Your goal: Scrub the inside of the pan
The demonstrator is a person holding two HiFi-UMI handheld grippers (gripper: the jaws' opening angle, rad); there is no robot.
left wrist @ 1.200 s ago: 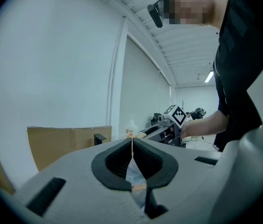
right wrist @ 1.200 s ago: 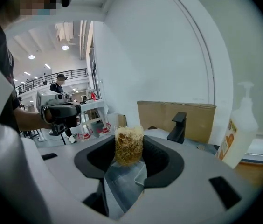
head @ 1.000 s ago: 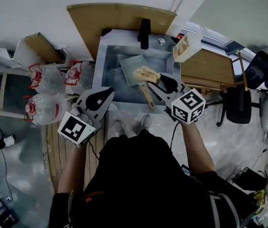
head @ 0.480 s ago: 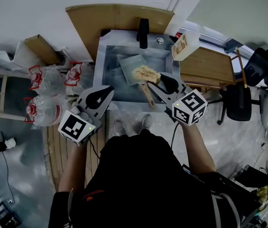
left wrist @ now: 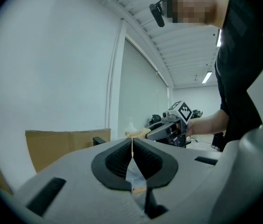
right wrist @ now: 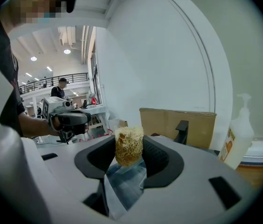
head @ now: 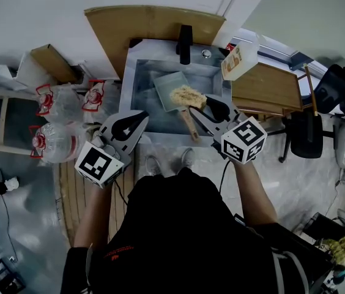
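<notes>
The right gripper is clamped on a straw-coloured fibrous scrubber, which fills the gap between its jaws. In the head view the scrubber sits over the near right corner of the square grey pan, though whether it touches the metal is hard to judge from above. The pan lies inside the steel sink, its wooden handle pointing back toward the person.

The left gripper hangs over the sink's near left edge, apart from the pan, its jaws pressed together with nothing between them. A black faucet stands at the sink's far rim, a pump bottle to its right, and cardboard leans against the wall behind.
</notes>
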